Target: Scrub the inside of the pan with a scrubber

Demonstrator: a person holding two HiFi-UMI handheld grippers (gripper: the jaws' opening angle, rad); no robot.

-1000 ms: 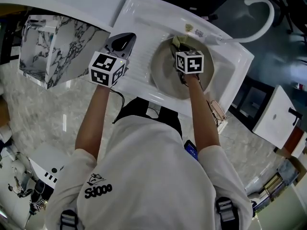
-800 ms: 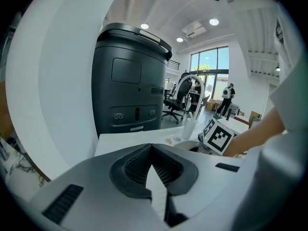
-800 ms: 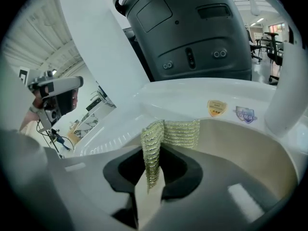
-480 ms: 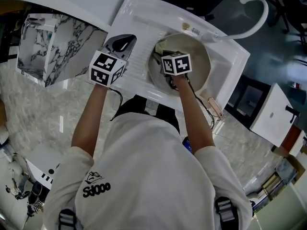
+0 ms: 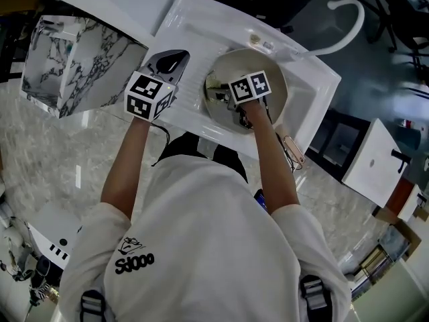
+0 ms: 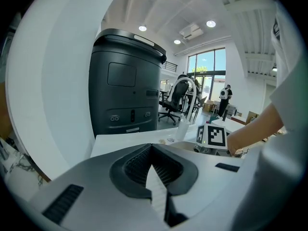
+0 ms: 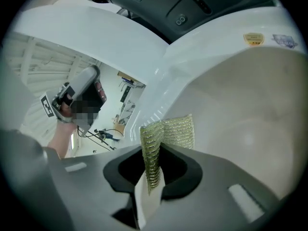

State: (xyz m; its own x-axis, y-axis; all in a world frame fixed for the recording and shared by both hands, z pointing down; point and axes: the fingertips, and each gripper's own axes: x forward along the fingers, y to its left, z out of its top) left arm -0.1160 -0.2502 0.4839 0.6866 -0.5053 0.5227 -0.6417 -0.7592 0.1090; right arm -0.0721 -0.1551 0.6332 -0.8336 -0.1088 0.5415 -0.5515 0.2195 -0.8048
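Observation:
A round beige pan lies in the white sink. My right gripper reaches into its left part, shut on a gold-green mesh scrubber. In the right gripper view the scrubber stands folded between the jaws of that gripper, against the pan's pale inner wall. My left gripper rests on the sink's drainboard left of the pan. Its jaws meet with nothing between them, as the left gripper view shows.
A white curved faucet rises at the sink's far right. A marble-patterned box stands left of the sink. A dark grey machine stands behind the sink. The sink's near rim runs just in front of me.
My right gripper has swept the scrubber from the pan's far side leftward and nearer, to the pan's left part. The left gripper has stayed in place.

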